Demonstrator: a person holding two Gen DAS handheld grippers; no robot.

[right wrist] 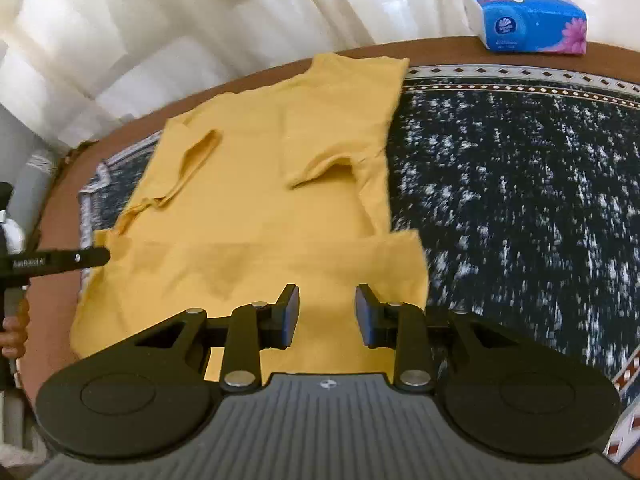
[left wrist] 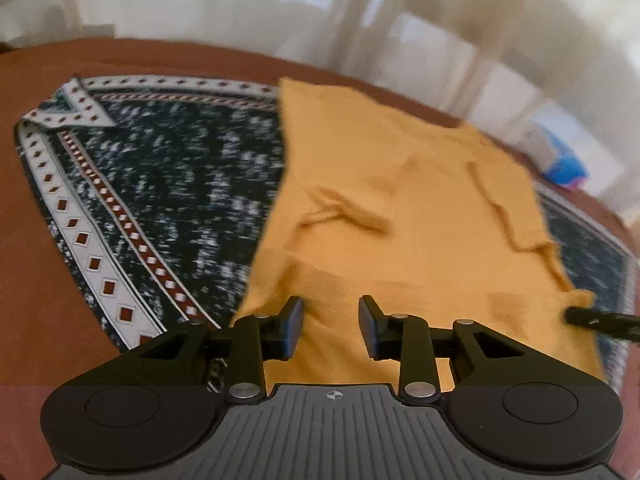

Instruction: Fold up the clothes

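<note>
A yellow garment (left wrist: 400, 208) (right wrist: 272, 184) lies flat on a dark speckled mat, with both sleeves folded inward and a band of cloth doubled over along its near edge. My left gripper (left wrist: 330, 328) hovers open over that near band with only cloth showing between its fingers. My right gripper (right wrist: 327, 316) is open too, above the same band near its right end. Each gripper shows in the other's view as a black bar at a garment corner: the right gripper's finger (left wrist: 596, 318) and the left gripper's finger (right wrist: 68, 259).
The mat (left wrist: 168, 184) (right wrist: 520, 200) has a white border with red diamonds and covers a brown table (left wrist: 36, 240). A blue tissue pack (right wrist: 528, 20) (left wrist: 564, 160) sits at the table's far edge. Pale curtains hang behind. A hand (right wrist: 14, 336) shows at the left.
</note>
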